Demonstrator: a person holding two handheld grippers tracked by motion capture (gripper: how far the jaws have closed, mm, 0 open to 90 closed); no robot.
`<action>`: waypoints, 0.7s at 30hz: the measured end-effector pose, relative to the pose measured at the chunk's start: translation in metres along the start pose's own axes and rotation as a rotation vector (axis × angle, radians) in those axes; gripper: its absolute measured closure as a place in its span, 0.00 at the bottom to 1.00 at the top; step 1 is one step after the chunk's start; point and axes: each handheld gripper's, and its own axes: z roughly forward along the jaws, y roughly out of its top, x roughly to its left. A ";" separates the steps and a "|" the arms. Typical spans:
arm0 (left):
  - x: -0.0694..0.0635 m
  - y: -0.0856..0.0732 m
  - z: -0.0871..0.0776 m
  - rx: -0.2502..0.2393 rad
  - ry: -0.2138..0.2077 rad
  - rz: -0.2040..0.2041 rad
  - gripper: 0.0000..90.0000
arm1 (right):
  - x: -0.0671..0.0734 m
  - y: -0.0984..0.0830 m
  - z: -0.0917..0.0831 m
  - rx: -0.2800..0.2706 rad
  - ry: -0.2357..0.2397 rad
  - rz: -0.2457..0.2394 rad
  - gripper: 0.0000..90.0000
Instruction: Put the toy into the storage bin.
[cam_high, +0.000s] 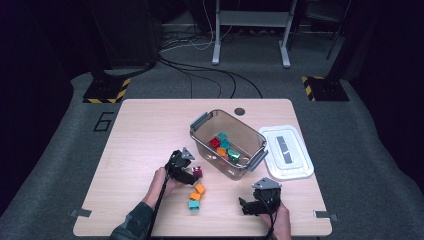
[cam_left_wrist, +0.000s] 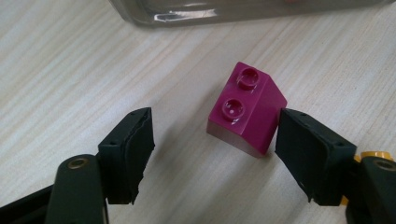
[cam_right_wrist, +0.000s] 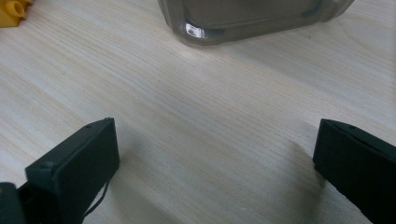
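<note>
Left gripper half open around magenta brick, one pad touching.

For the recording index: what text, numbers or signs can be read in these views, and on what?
"6": large dark numeral on the grey floor, left of the table.
White lid: a grey label strip, its marks too small to read.
Bricks, bin and grippers: no lettering seen.

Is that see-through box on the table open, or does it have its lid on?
Open. The clear box has no cover; its white lid lies flat on the table beside it.
</note>
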 end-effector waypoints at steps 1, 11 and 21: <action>0.000 0.000 0.000 -0.015 -0.005 0.010 0.32 | 0.000 0.000 0.000 0.000 0.000 0.000 0.00; -0.007 0.000 0.005 -0.023 -0.042 0.068 0.55 | 0.000 0.000 0.000 0.000 0.000 0.000 0.00; -0.003 -0.005 0.002 -0.037 -0.058 0.050 0.65 | 0.000 0.000 0.000 0.000 -0.001 0.000 0.00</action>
